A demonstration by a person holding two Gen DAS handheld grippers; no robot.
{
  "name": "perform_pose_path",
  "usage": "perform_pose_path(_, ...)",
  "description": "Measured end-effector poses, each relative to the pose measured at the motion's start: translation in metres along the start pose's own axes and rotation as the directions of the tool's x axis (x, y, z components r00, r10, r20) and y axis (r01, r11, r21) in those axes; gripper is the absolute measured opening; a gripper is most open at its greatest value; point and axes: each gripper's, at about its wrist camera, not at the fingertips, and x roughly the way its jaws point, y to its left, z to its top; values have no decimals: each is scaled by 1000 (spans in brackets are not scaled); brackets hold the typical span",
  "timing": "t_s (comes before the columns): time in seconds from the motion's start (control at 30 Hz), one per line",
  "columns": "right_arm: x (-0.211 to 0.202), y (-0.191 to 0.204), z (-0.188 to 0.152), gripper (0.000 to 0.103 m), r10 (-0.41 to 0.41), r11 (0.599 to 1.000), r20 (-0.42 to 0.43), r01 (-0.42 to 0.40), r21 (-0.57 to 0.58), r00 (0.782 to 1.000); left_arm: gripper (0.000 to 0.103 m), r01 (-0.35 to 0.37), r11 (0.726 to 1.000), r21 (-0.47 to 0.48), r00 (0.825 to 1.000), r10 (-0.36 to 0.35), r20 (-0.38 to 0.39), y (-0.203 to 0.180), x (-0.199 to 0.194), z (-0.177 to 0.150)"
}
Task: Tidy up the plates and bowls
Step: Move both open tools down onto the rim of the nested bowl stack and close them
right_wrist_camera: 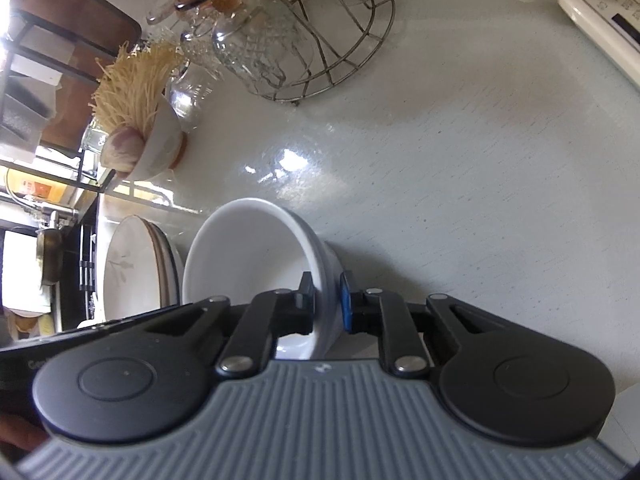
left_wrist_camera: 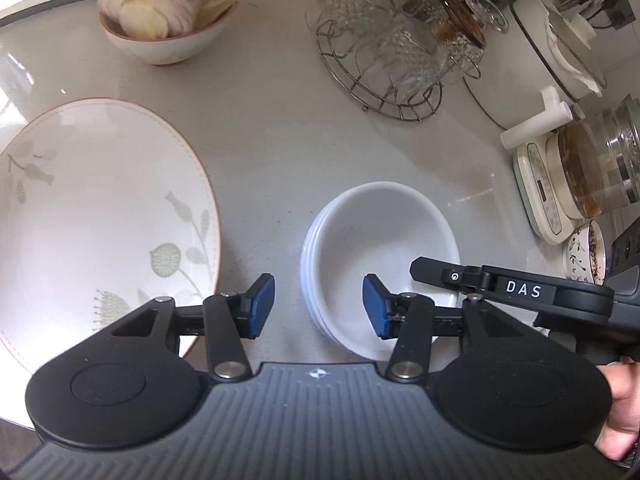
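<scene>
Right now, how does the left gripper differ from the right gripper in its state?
The left gripper is open and holds nothing, hovering over the near-left rim of the stack of white bowls. The right gripper is shut on the wall of that stack. Both are black with blue pads.

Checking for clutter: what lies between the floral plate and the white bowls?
Only bare counter lies between the plate and the bowls, as the left wrist view shows; the open left gripper hovers above that gap's near end.
</scene>
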Motion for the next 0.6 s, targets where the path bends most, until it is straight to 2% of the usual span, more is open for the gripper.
perform_pose_path(0.43,-13,-15,3,15,-29,999,8,29,-20,1000,55,19,1000,14,998,-19,-54,-29,30,6)
perform_pose_path(0.6,-15,-20,3,14,-34,999,1,34,-31,999,54,14,1000,-8,997,-14,-76,-33,43,6)
